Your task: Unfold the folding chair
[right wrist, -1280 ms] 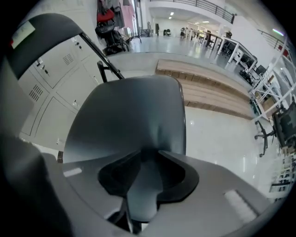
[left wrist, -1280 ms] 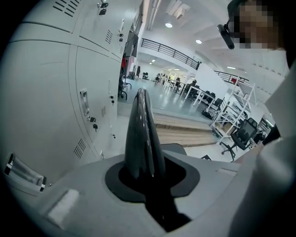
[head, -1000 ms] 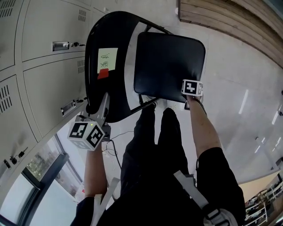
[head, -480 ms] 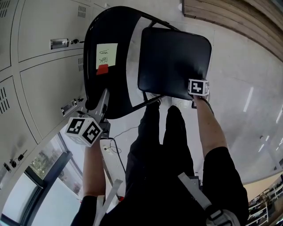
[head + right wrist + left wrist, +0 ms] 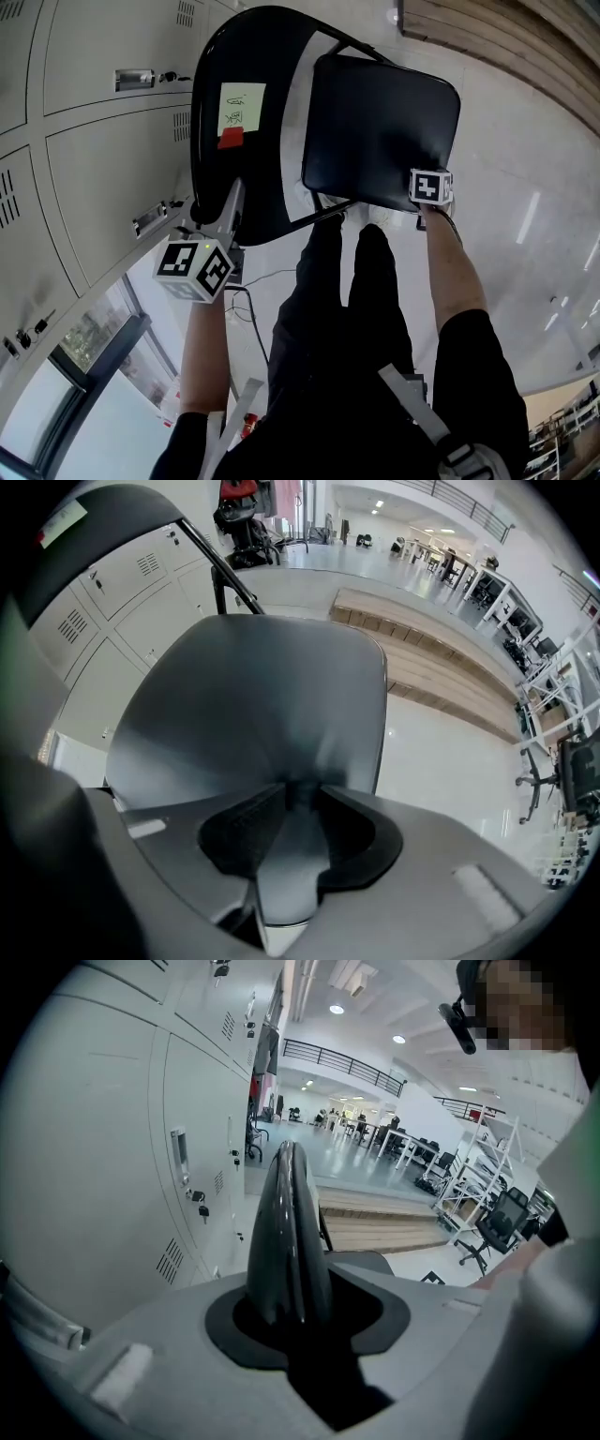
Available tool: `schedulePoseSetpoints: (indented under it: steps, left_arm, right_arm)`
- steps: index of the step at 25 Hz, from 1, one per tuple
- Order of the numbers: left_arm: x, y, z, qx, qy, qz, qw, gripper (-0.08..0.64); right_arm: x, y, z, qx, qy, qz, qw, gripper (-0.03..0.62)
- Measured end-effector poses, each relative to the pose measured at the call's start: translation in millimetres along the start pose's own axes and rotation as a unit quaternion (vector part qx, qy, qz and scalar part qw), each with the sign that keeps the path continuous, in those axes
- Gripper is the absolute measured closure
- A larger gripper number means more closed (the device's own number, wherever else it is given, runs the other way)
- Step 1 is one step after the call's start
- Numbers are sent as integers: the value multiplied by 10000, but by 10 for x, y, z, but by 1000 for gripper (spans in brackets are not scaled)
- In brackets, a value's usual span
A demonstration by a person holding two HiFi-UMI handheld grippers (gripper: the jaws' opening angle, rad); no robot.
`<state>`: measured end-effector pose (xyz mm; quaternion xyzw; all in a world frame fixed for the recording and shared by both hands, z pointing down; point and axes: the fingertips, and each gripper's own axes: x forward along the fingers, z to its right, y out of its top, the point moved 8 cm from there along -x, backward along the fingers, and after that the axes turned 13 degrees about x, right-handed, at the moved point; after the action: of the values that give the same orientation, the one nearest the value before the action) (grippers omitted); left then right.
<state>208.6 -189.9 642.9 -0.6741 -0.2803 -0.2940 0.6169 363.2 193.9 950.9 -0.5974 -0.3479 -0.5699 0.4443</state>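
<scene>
Your left gripper (image 5: 291,1307) is just spreading its jaws around the glossy black curved backrest (image 5: 211,112); your right gripper (image 5: 295,808) is pinching the matte black padded seat (image 5: 380,131). Folding chair (image 5: 349,47) is standing on polished pale floor (image 5: 525,169), by grey lockers (image 5: 94,159).

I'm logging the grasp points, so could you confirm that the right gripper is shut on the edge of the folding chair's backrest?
Not quite: it is not on the backrest. The right gripper is shut on the edge of the folding chair's seat, as the right gripper view shows.
</scene>
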Motion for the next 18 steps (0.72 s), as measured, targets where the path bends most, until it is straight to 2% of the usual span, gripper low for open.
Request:
schedulePoseSetpoints:
  steps: [5, 7, 9, 14, 18]
  left_arm:
    - [27, -45, -18, 13, -2, 65, 10000, 428]
    - [46, -73, -31, 42, 36, 106, 9999, 424]
    - [38, -111, -50, 52, 89, 86, 9999, 415]
    - [64, -193, -143, -72, 202, -192, 9996, 387]
    - [44, -38, -203, 231, 397, -545, 9975, 344]
  right_arm:
    - [-89, 61, 33, 71, -35, 80, 9999, 479]
    - [-246, 91, 72, 99, -105, 298, 9995, 525]
    - [-439, 70, 84, 96, -84, 426, 9990, 526]
    - [-980, 43, -29, 24, 200, 490, 9986, 531]
    - [-1394, 169, -211, -343, 527, 780, 9950, 531]
